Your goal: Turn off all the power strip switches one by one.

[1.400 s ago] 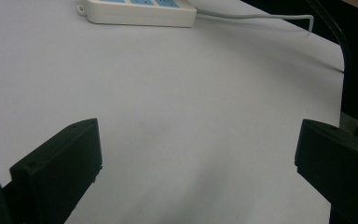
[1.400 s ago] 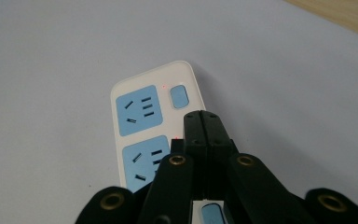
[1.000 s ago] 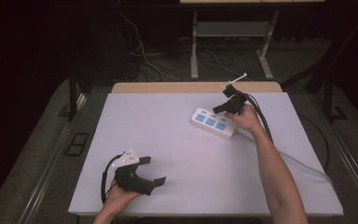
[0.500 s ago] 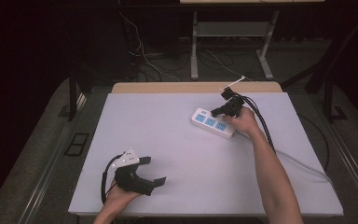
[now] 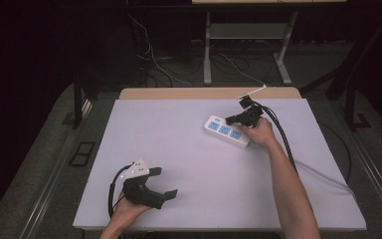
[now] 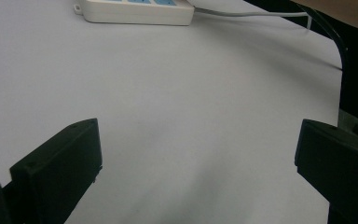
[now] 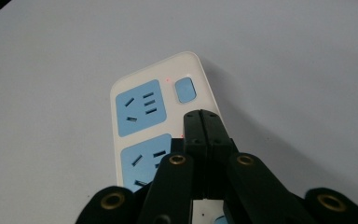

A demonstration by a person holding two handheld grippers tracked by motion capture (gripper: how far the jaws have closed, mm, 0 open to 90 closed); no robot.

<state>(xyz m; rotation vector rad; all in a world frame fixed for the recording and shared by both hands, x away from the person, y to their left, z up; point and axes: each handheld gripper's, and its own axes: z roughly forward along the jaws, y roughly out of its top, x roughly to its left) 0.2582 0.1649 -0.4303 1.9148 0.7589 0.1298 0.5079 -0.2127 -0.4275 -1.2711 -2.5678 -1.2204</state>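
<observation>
A white power strip (image 5: 226, 131) with blue sockets lies on the far right part of the white table (image 5: 189, 164); its near end also shows at the top of the left gripper view (image 6: 135, 11). My right gripper (image 5: 229, 119) hovers over the strip, jaws pressed together with nothing between them. In the right gripper view its tips (image 7: 203, 116) hang just short of the blue switch (image 7: 185, 89) at the end of the strip (image 7: 140, 126). My left gripper (image 5: 166, 186) rests near the table's front left edge, jaws wide apart (image 6: 196, 158) over bare table.
The strip's white cord (image 6: 251, 14) runs off toward the table's right edge (image 5: 323, 174). The right gripper's black cable (image 5: 281, 139) trails along the forearm. Beyond the table stand a desk frame (image 5: 206, 55) and loose cables on the floor.
The right gripper has drifted slightly lower over the power strip. The left hand has stayed still.
</observation>
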